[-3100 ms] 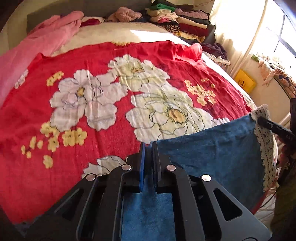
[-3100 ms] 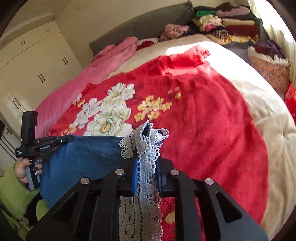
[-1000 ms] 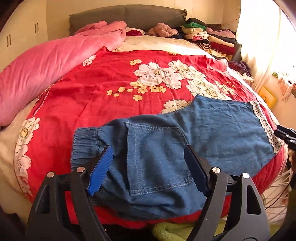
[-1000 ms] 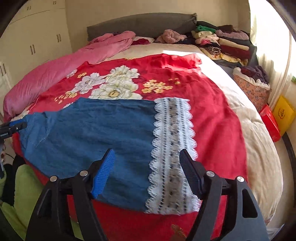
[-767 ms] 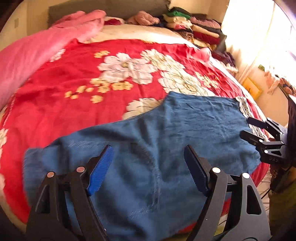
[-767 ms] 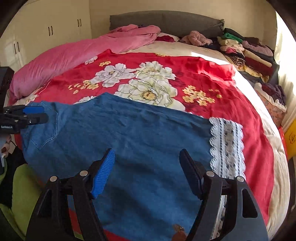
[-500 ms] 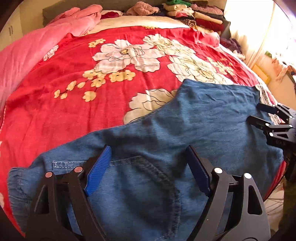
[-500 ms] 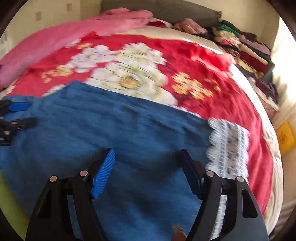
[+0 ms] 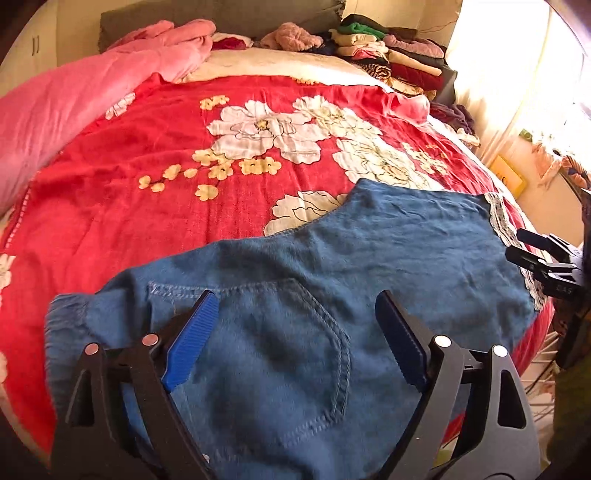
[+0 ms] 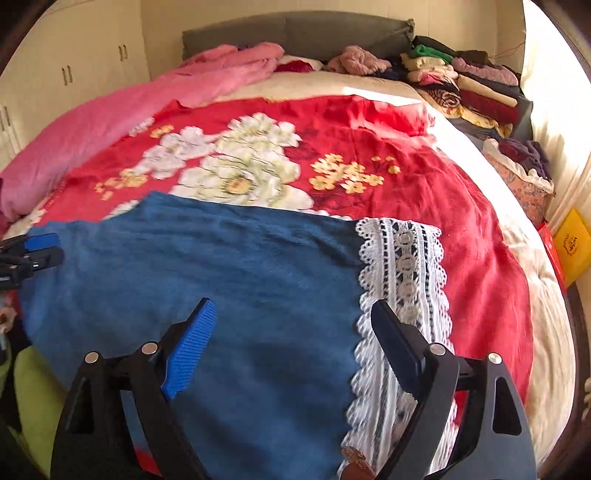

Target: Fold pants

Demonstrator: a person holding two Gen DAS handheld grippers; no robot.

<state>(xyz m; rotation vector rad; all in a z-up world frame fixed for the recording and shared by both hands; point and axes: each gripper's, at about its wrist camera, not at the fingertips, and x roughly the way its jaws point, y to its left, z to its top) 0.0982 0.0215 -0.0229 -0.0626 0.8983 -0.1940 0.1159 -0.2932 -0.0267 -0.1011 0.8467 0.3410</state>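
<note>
Lots of stuff is sitting around the edges here: a pink quilt is bunching along the left side of the bed, a stack of folded clothes is piling up at the far right corner by the grey headboard, a basket with more clothes is sitting beside the bed on the right, and a yellow box is leaning down by the wall. None of that is lying over the work area. The blue pants are lying flat across the near edge of the red floral blanket, waistband toward the left, lace-trimmed hem toward the right. The left gripper is hovering over the back pocket with its jaws spread wide, nothing pinched between them, denim showing in the gap. The right gripper is doing the same thing at the other end, jaws wide apart and holding nothing, with the blue pad over plain denim and the other finger over the lace band. Can't tell if either set of fingertips is actually touching the fabric.
</note>
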